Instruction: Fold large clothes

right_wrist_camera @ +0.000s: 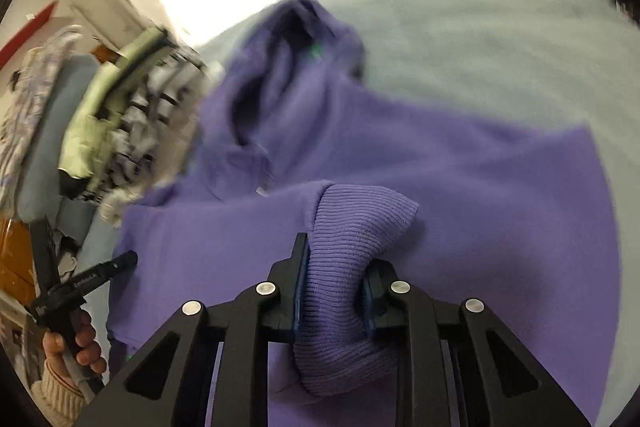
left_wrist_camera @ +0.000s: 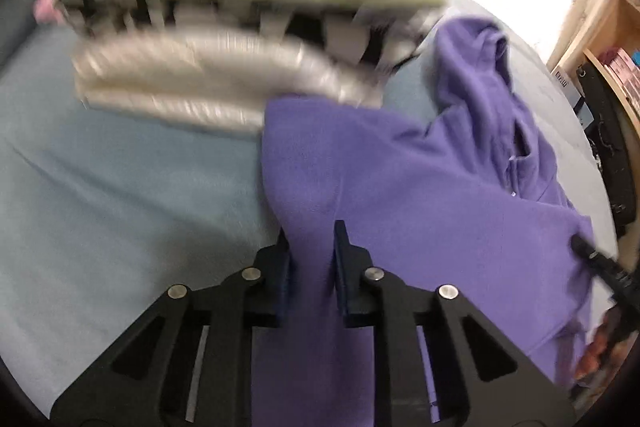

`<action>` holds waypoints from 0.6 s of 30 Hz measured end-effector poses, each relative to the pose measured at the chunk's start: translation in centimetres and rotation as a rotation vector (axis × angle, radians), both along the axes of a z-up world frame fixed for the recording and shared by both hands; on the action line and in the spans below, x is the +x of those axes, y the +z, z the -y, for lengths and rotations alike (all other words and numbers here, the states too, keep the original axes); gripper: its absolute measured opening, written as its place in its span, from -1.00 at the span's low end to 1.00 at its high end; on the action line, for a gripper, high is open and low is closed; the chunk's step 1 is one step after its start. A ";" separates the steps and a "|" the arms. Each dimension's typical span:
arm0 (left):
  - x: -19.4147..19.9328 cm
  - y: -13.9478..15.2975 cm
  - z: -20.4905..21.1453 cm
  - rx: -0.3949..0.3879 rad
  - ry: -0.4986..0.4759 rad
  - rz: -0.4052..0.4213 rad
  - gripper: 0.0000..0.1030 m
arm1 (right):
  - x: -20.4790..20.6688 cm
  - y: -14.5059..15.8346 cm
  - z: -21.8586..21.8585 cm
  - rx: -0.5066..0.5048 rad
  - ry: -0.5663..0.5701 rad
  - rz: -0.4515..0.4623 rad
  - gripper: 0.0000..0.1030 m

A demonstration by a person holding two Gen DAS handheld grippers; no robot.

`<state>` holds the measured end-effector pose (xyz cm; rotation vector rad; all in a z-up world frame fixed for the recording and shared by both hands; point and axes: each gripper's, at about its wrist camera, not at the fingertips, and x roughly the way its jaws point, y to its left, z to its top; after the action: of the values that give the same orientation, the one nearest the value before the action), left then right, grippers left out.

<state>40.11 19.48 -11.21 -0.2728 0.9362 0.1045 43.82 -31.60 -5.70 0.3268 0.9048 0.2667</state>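
Left wrist view: the left gripper (left_wrist_camera: 312,263) is nearly closed, pinching a fold of the purple sweatshirt (left_wrist_camera: 420,179), which spreads toward 2 o'clock over the pale blue bed (left_wrist_camera: 100,187); a blurred stack of folded clothes (left_wrist_camera: 240,27) lies at 11 o'clock. Right wrist view: the right gripper (right_wrist_camera: 336,287) clamps the sweatshirt's ribbed cuff (right_wrist_camera: 352,227); the body spreads toward 12 o'clock; the stack sits at 9 o'clock; no containers show.
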 end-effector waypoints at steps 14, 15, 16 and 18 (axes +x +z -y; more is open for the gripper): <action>-2.1 0.3 0.4 0.170 -0.019 0.024 -0.52 | -2.0 0.0 -0.2 -0.231 -0.061 -0.041 0.30; -2.6 0.7 0.3 0.176 -0.017 0.030 -0.51 | -2.8 0.9 0.1 -0.220 -0.066 -0.012 0.30; -3.3 1.7 0.1 0.176 -0.011 0.050 -0.51 | -3.6 1.7 0.1 -0.197 -0.060 0.024 0.30; -4.8 3.4 0.1 0.153 -0.022 0.093 -0.51 | -5.1 3.4 -0.2 -0.173 -0.038 0.068 0.29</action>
<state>35.33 19.37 -7.80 -0.1250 0.8343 0.1413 38.73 -31.39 -2.31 0.1739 0.8470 0.1621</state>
